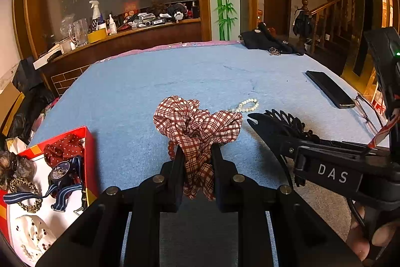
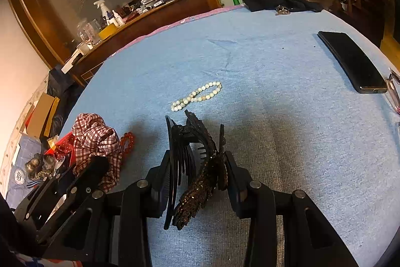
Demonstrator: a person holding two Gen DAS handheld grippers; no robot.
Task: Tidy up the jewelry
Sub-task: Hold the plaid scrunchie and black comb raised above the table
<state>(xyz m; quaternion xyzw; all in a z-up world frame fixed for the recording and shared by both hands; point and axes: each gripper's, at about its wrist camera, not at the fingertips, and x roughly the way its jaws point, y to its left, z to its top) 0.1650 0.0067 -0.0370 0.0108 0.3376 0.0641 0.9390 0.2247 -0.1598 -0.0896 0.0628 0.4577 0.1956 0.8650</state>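
My left gripper [image 1: 197, 154] is shut on a red-and-white plaid scrunchie [image 1: 197, 124], held just above the blue cloth; it also shows in the right wrist view [image 2: 96, 139]. A red bead bracelet [image 2: 128, 139] lies beside it. My right gripper [image 2: 196, 162] is shut on a black sequinned hair claw clip [image 2: 197, 167], and shows in the left wrist view [image 1: 265, 124]. A pale bead bracelet [image 2: 197, 95] lies on the cloth ahead. A red box [image 1: 91, 157] at the left holds a polka-dot scrunchie, a watch, a gold chain and striped straps.
A black phone [image 2: 352, 61] lies at the right, with glasses [image 1: 365, 111] near it. A dark garment and keys [image 2: 281, 1] sit at the far edge. A cluttered wooden counter [image 1: 125, 34] stands beyond the table.
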